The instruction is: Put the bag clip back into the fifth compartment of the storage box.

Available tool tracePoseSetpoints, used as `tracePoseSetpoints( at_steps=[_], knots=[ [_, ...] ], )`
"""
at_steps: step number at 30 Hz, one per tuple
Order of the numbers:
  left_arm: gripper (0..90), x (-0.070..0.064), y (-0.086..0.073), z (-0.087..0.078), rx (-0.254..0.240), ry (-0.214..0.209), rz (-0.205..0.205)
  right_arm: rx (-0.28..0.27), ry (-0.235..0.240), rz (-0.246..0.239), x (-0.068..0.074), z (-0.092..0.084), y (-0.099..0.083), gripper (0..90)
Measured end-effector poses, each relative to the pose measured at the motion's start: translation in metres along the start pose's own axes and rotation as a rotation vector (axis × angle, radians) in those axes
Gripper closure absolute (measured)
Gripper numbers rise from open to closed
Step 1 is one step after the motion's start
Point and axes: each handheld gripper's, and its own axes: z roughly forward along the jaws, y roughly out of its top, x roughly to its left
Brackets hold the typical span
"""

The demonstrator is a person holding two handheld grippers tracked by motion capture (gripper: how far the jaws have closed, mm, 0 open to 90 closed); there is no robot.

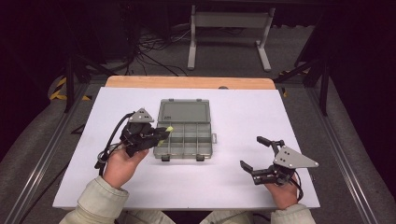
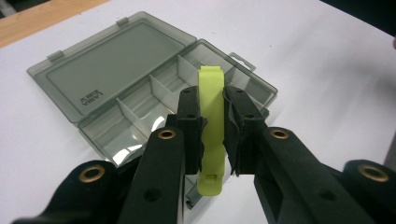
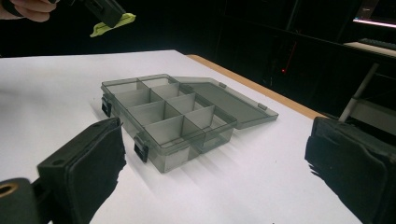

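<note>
A clear grey compartment box [image 1: 183,136] lies open in the middle of the white table, its lid [image 1: 183,112] folded flat toward the far side. Its compartments [image 3: 164,109] look empty. My left gripper [image 1: 161,134] hovers at the box's left edge, shut on a lime-green plastic clip [image 2: 211,126] that sticks out past the fingertips over the box [image 2: 154,100]. That clip [image 3: 112,24] hangs well above the table in the right gripper view. My right gripper [image 1: 256,152] stands wide open to the right of the box, low over the table, with nothing between its pads [image 3: 95,168].
The white table top [image 1: 233,186] has a wooden strip [image 1: 189,82] along its far edge. Beyond it stand a grey desk frame [image 1: 229,35] and loose cables on the floor. Dark stands flank both sides.
</note>
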Motion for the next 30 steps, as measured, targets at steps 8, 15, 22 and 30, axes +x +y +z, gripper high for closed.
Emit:
tracePoseSetpoints(
  at_steps=[8,15,22,30],
  knots=[
    [77.7,0.003,-0.001,0.004,0.02,0.043,-0.048,0.001,-0.001,-0.001,0.0,0.0,0.0,4.6],
    [77.7,0.004,-0.002,0.007,0.03,0.073,-0.079,0.0,-0.001,0.0,0.0,0.0,0.0,4.6],
    [77.7,0.007,-0.003,0.01,0.045,0.1,-0.103,-0.002,-0.001,-0.001,0.0,0.0,0.0,4.6],
    [77.7,0.01,-0.004,0.013,0.054,0.095,-0.117,-0.001,0.001,0.001,0.0,0.0,0.0,4.6]
  ],
)
